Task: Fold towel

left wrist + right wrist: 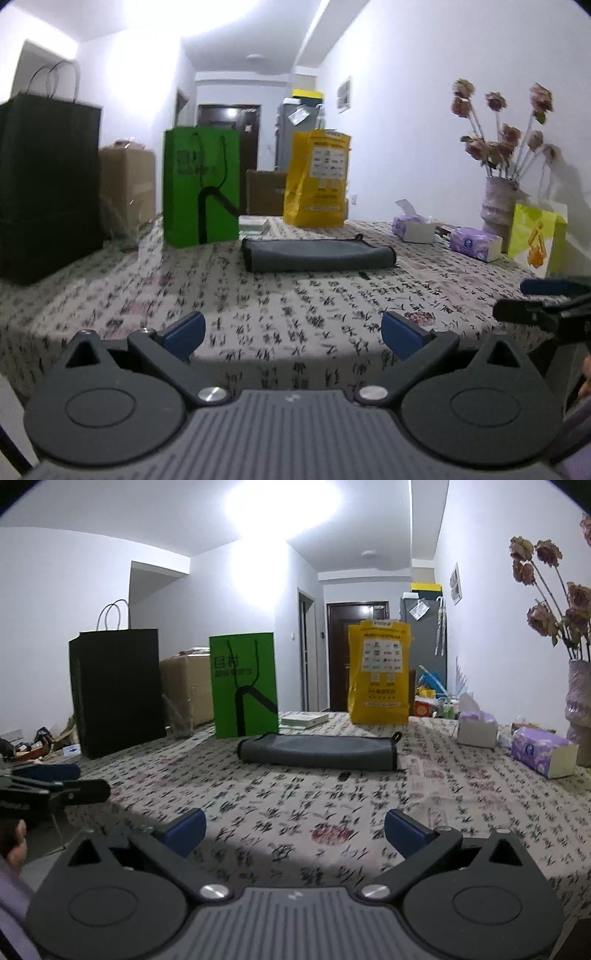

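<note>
A grey towel (317, 254) lies folded into a long narrow strip on the patterned tablecloth, past the middle of the table; it also shows in the right wrist view (317, 751). My left gripper (293, 334) is open and empty, held near the table's front edge, well short of the towel. My right gripper (295, 830) is open and empty too, likewise at the front. The right gripper's fingers (532, 314) show at the right edge of the left wrist view; the left gripper's fingers (55, 786) show at the left edge of the right wrist view.
Behind the towel stand a black paper bag (118, 690), a green bag (243, 686) and a yellow bag (378, 672). Tissue packs (541, 751), a tissue box (476, 727) and a vase of dried flowers (498, 199) sit at the right. The patterned tablecloth (295, 801) covers the table.
</note>
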{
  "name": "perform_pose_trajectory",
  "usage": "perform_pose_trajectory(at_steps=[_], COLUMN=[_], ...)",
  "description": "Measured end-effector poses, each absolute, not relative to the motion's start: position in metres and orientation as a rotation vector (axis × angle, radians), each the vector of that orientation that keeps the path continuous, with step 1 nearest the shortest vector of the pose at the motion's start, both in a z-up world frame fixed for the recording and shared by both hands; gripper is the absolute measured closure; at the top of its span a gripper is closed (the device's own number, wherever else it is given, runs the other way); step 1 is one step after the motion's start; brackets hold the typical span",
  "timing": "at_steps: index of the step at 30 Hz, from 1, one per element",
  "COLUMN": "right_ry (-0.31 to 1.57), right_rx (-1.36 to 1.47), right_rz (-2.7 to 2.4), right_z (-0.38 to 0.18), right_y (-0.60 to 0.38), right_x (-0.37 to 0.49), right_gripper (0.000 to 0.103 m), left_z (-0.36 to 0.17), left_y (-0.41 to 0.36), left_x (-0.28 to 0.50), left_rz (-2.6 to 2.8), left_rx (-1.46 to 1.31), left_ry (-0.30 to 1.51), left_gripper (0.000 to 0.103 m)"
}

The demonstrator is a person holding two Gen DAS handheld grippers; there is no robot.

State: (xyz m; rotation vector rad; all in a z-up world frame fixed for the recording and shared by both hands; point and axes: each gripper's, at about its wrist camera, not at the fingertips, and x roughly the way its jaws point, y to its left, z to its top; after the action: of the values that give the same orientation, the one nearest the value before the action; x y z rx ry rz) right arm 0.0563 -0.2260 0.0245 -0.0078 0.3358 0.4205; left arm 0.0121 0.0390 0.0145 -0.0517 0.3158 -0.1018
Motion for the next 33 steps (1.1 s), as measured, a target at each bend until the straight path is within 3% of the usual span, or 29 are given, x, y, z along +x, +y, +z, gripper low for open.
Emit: perform_pose_trajectory(at_steps=[33], right_ry=[0.347], right_rx=[0.045], right_rz=[0.378], right_z=[0.019], right_y=[-0.234], right_x=[0.027], right_gripper=[0.0], left_z=[0.007], left_y=[0.029], left_x=[-0.017], left_rz=[-0.159], left_rx=[0.004], left_ry=[0.27], left_gripper=[0.0])
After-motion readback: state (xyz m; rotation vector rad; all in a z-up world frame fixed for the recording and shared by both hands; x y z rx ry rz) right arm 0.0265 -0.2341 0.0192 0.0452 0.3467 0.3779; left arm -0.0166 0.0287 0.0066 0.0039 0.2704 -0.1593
